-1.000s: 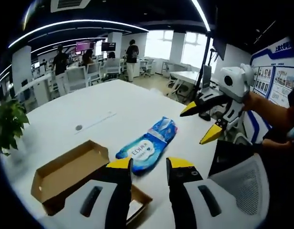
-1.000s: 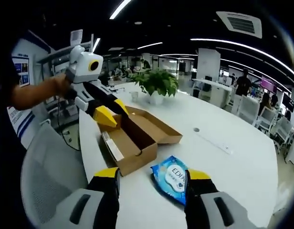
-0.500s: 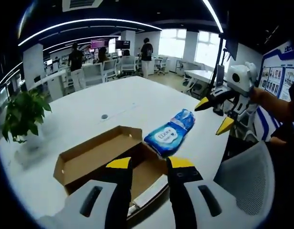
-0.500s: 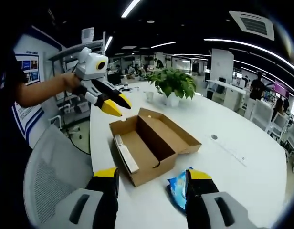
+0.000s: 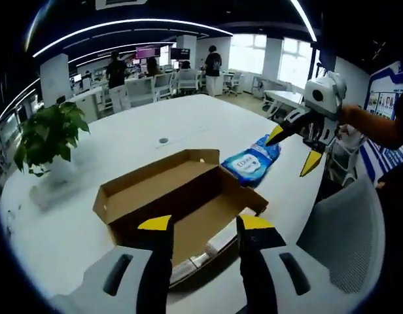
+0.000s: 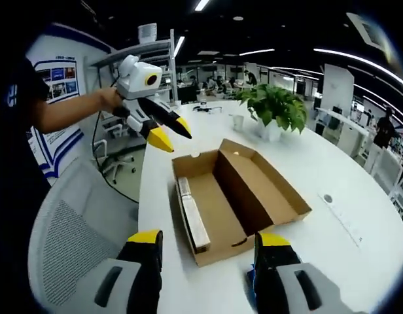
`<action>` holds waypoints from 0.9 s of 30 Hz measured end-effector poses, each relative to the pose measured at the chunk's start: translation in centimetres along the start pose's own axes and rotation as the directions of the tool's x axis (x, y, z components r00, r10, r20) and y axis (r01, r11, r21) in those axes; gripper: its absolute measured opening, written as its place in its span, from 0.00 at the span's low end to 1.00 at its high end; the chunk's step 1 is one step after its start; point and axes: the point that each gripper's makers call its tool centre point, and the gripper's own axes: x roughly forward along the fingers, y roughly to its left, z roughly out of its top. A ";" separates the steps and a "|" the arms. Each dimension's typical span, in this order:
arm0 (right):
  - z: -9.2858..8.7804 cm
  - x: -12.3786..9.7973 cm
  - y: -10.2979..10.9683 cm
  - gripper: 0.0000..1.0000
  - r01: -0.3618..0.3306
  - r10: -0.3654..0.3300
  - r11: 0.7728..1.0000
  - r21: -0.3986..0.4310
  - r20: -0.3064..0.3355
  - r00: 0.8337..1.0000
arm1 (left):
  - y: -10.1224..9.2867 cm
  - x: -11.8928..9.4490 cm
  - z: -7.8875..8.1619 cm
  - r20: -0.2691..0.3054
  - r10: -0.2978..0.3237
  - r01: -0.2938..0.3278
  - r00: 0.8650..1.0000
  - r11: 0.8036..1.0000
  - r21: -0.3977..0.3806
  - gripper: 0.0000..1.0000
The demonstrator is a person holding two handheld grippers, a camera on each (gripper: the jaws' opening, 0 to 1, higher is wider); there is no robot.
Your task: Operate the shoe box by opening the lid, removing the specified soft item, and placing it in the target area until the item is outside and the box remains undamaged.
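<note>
Open shoe box (image 5: 182, 199), wet-wipes pack (image 5: 250, 159) lying outside on the white table (image 5: 123, 144).
Left gripper (image 5: 205, 226) and right gripper (image 6: 208, 239) both spread, holding nothing.

A brown cardboard shoe box (image 5: 172, 196) and a blue-and-white soft pack (image 5: 250, 160) lie on a white table (image 5: 123, 140).

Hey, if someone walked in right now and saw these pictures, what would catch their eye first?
The open brown cardboard shoe box lies mid-table on the white table, its lid folded flat beside it. Next to it lies the bright blue soft wipes pack. A green potted plant stands near the table's edge, and both yellow-tipped grippers hover open, left gripper and right gripper.
</note>
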 end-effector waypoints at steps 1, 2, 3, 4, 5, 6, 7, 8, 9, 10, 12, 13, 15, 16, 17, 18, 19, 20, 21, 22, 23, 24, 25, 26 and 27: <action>-0.1 0.5 0.1 0.55 -0.012 0.012 1.000 -0.012 -0.010 1.000 | 0.4 -0.2 -0.4 -0.005 0.012 -0.012 1.000 1.000 -0.001 0.39; -0.1 0.6 0.1 0.55 -0.017 0.017 1.000 -0.017 -0.012 1.000 | 0.8 -0.4 -0.9 -0.011 0.025 -0.025 1.000 1.000 -0.005 0.39; 0.0 1.4 0.1 0.55 -0.031 0.031 0.999 -0.032 -0.012 0.999 | 1.4 -0.7 -1.6 -0.019 0.043 -0.043 0.999 0.999 -0.019 0.38; -0.1 1.5 0.1 0.55 -0.034 0.033 0.999 -0.033 -0.014 0.999 | 1.9 -0.9 -2.2 -0.025 0.055 -0.055 0.998 0.998 -0.031 0.37; -0.1 2.0 0.2 0.55 -0.050 0.050 0.998 -0.040 -0.020 0.999 | 2.3 -1.1 -2.6 -0.029 0.066 -0.067 0.997 0.997 -0.040 0.37; -0.1 2.3 0.2 0.54 -0.061 0.060 0.997 -0.046 -0.020 0.998 | 2.9 -1.4 -3.2 -0.031 0.083 -0.084 0.996 0.995 -0.047 0.37; -0.1 2.8 0.2 0.54 -0.072 0.070 0.996 -0.053 -0.025 0.997 | 3.3 -1.6 -3.5 -0.031 0.092 -0.094 0.995 0.994 -0.054 0.36; -0.2 3.1 0.3 0.54 -0.082 0.080 0.995 -0.062 -0.031 0.996 | 3.7 -1.8 -3.9 -0.032 0.103 -0.105 0.994 0.992 -0.068 0.35; -0.3 3.6 0.4 0.54 -0.095 0.092 0.993 -0.073 -0.038 0.995 | 4.2 -2.0 -4.3 -0.032 0.116 -0.118 0.993 0.990 -0.077 0.35; -0.4 4.0 0.3 0.54 -0.100 0.097 0.991 -0.087 -0.045 0.994 | 4.7 -2.1 -4.7 -0.035 0.130 -0.133 0.991 0.988 -0.082 0.35; -0.6 4.7 0.2 0.54 -0.107 0.102 0.989 -0.102 -0.054 0.993 | 5.6 -2.4 -5.8 -0.053 0.156 -0.160 0.986 0.983 -0.091 0.34; -0.8 5.2 0.3 0.54 -0.122 0.115 0.986 -0.111 -0.067 0.991 | 6.0 -2.4 -6.3 -0.061 0.168 -0.173 0.984 0.980 -0.094 0.33; -1.1 6.0 0.2 0.53 -0.132 0.123 0.984 -0.121 -0.080 0.989 | 6.6 -2.5 -7.1 -0.067 0.184 -0.190 0.981 0.976 -0.110 0.33; -1.3 6.4 0.2 0.53 -0.135 0.125 0.983 -0.123 -0.091 0.988 | 6.8 -2.6 -7.3 -0.066 0.187 -0.194 0.980 0.974 -0.121 0.33; -1.5 6.7 0.1 0.53 -0.139 0.127 0.983 -0.124 -0.099 0.987 | 7.0 -2.6 -7.7 -0.065 0.190 -0.197 0.980 0.971 -0.135 0.32; -1.6 7.1 0.1 0.53 -0.144 0.131 0.981 -0.127 -0.104 0.986 | 7.1 -2.6 -8.0 -0.067 0.191 -0.198 0.979 0.970 -0.139 0.32; -1.7 7.3 0.2 0.53 -0.148 0.135 0.981 -0.124 -0.109 0.985 | 7.2 -2.7 -8.3 -0.070 0.195 -0.203 0.978 0.968 -0.144 0.32; -1.8 7.6 0.1 0.52 -0.152 0.139 0.981 -0.121 -0.114 0.984 | 7.4 -2.6 -8.5 -0.072 0.198 -0.206 0.978 0.968 -0.146 0.31; -2.0 8.0 0.1 0.52 -0.156 0.141 0.980 -0.121 -0.124 0.982 | 7.5 -2.6 -8.8 -0.075 0.202 -0.211 0.976 0.965 -0.153 0.31; -2.1 8.2 0.1 0.52 -0.158 0.142 0.979 -0.126 -0.129 0.981 | 7.7 -2.6 -9.1 -0.079 0.207 -0.218 0.975 0.963 -0.162 0.30; -2.2 8.5 0.0 0.52 -0.160 0.142 0.978 -0.133 -0.138 0.980 | 7.8 -2.5 -9.3 -0.082 0.210 -0.221 0.974 0.961 -0.165 0.30; -2.3 8.8 0.0 0.52 -0.163 0.143 0.977 -0.135 -0.144 0.979 | 7.9 -2.4 -9.5 -0.080 0.211 -0.222 0.974 0.959 -0.178 0.30; -2.4 9.0 0.0 0.52 -0.166 0.145 0.977 -0.136 -0.151 0.978 | 7.9 -2.3 -9.7 -0.078 0.210 -0.222 0.974 0.957 -0.185 0.30; -2.5 9.3 -0.1 0.52 -0.171 0.148 0.975 -0.140 -0.159 0.976 | 8.1 -2.2 -9.9 -0.081 0.216 -0.228 0.973 0.954 -0.195 0.30; -2.5 9.5 -0.2 0.52 -0.174 0.150 0.975 -0.141 -0.164 0.975 | 8.2 -2.2 -10.0 -0.081 0.220 -0.232 0.972 0.952 -0.198 0.29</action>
